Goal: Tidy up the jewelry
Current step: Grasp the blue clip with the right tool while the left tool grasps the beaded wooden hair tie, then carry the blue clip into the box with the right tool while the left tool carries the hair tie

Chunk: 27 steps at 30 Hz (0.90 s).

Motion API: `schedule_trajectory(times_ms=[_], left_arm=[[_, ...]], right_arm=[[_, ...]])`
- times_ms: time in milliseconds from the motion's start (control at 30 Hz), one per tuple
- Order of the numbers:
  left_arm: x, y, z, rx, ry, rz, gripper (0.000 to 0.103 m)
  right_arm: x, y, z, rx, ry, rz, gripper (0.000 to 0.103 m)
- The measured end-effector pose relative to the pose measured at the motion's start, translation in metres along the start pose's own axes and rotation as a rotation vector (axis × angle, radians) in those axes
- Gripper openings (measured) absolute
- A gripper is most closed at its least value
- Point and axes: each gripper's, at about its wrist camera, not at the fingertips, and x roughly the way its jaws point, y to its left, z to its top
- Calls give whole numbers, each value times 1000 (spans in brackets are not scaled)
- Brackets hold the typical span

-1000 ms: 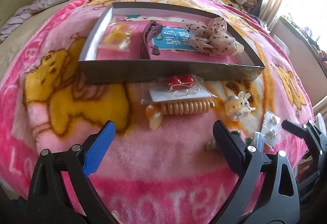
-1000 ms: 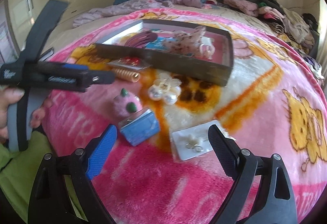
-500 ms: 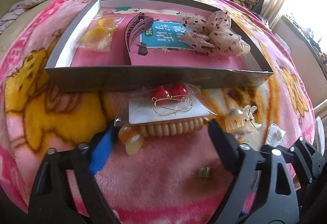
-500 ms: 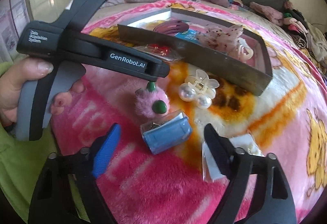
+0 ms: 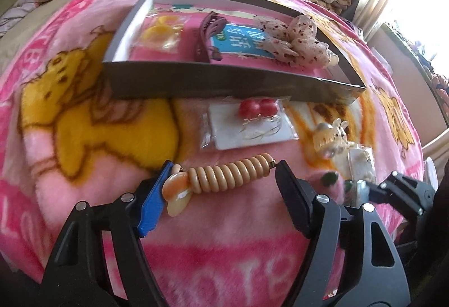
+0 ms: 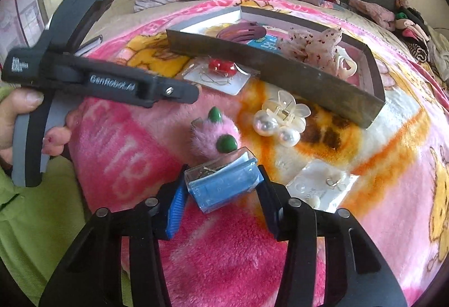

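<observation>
Pink blanket (image 5: 84, 194); left tongs (image 5: 221, 180) closing, apparently pinching one bead bracelet (image 5: 230, 175); right tongs (image 6: 221, 189) closing onto one blue box (image 6: 224, 186).

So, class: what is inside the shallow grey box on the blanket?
The grey box holds a bag of yellow rings, a purple hair comb, a blue printed card and a speckled fabric bow. The bow and comb cover part of the card.
</observation>
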Motion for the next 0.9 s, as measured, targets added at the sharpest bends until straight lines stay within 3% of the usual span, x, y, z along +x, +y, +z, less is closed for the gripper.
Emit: schedule_trajectory(times_ms=[367, 900], left_arm=[[-32, 32, 1, -55, -82, 27, 64], [-54, 63, 21, -118, -177, 49, 64]], right_arm=[[-19, -3, 28, 24, -72, -36, 45], [-11, -13, 71, 69, -129, -70, 45]])
